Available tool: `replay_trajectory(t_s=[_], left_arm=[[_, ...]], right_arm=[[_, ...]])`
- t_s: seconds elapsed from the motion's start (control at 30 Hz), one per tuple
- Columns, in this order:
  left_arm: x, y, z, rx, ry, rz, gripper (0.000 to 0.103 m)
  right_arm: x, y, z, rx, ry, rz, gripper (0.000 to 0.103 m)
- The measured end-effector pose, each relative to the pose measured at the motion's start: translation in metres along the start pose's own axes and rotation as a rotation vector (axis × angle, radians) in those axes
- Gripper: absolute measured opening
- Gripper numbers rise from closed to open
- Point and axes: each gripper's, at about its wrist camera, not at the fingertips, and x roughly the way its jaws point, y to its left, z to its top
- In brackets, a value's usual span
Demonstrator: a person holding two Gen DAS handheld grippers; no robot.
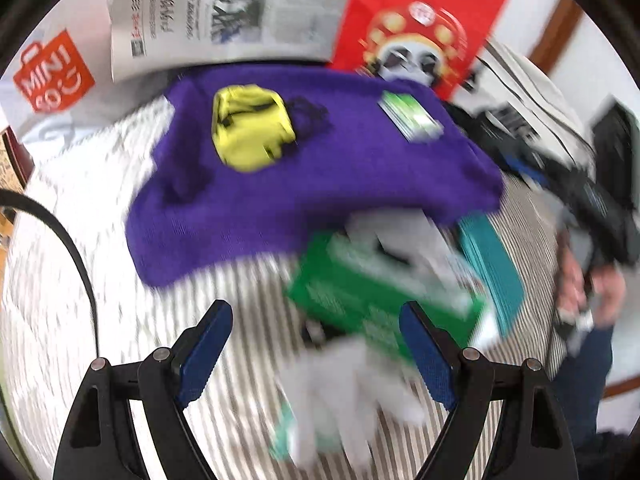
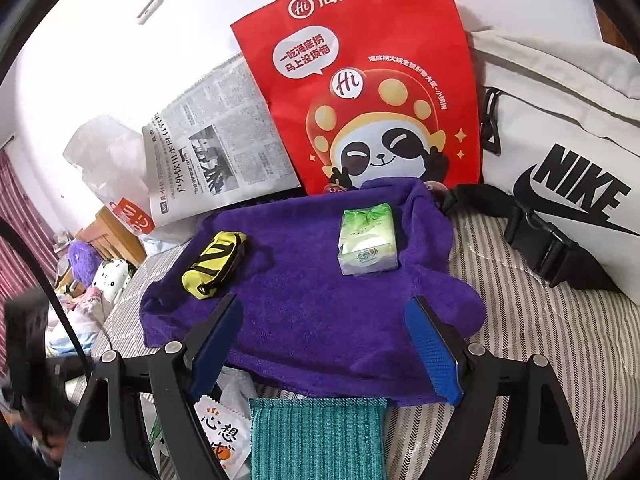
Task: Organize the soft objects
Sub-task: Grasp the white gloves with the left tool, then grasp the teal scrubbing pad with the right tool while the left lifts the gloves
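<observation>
A purple towel [image 1: 312, 184] [image 2: 320, 288] lies spread on the striped bed. On it sit a yellow pouch [image 1: 250, 128] [image 2: 214, 264] and a small green tissue pack [image 1: 412, 116] [image 2: 368, 240]. The left wrist view is blurred. In it my left gripper [image 1: 316, 310] is open over a green packet [image 1: 372, 296] and a white soft item [image 1: 348, 392] lying between its fingers; the pads do not touch it. My right gripper [image 2: 324, 302] is open over the towel's near edge, with nothing gripped. A teal ribbed cloth [image 2: 320, 436] [image 1: 492, 268] lies just below it.
A red paper bag [image 2: 360, 80] and a newspaper [image 2: 216, 148] lean on the wall behind the towel. To the right lies a white Nike bag [image 2: 560, 152] with a black buckle strap. A white packet with orange print [image 2: 222, 428] sits by the teal cloth. Plush toys [image 2: 100, 276] fill the far left.
</observation>
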Motion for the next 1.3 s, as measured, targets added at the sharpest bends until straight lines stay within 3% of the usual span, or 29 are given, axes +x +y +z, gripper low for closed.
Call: replay_trajectory(t_s=[0.1, 0.2, 0.27, 0.37, 0.43, 0.5, 0.77, 0.9, 1.1, 1.23, 1.3], left_arm=[[0.0, -0.009, -0.031, 0.037, 0.021, -0.055, 0.086], [0.012, -0.022, -0.053, 0.104, 0.035, 0.004, 0.081], [0.016, -0.03, -0.062, 0.148, 0.012, 0.058, 0.061], [0.012, -0.035, -0.067, 0.199, -0.038, 0.13, 0.041], [0.006, -0.032, -0.068, 0.204, -0.057, 0.114, 0.029], [-0.003, -0.025, -0.068, 0.188, -0.061, 0.09, 0.024], [-0.029, 0.001, -0.064, 0.105, -0.094, 0.064, 0.022], [-0.035, 0.023, -0.067, 0.06, -0.09, 0.126, 0.021], [-0.025, 0.05, -0.068, -0.026, -0.076, 0.136, 0.022], [-0.013, 0.047, -0.067, -0.012, -0.089, 0.121, 0.029], [-0.01, 0.045, -0.062, 0.003, -0.103, 0.107, 0.039]], right_arm=[[0.0, -0.001, 0.0, 0.01, 0.001, 0.027, 0.083], [0.001, -0.003, 0.0, 0.031, 0.001, 0.06, 0.083], [0.001, -0.004, -0.001, 0.039, -0.002, 0.07, 0.083], [0.002, -0.006, -0.001, 0.048, -0.001, 0.071, 0.083], [0.003, -0.007, -0.002, 0.053, 0.003, 0.075, 0.083], [0.004, -0.006, -0.002, 0.054, 0.006, 0.079, 0.083], [0.004, -0.002, -0.004, 0.031, 0.008, 0.08, 0.083], [0.004, -0.001, -0.005, 0.022, 0.011, 0.079, 0.083], [0.004, 0.004, -0.006, 0.004, 0.014, 0.087, 0.083], [0.001, 0.012, -0.006, -0.017, 0.014, 0.098, 0.083], [-0.002, 0.016, -0.009, -0.02, 0.015, 0.105, 0.083]])
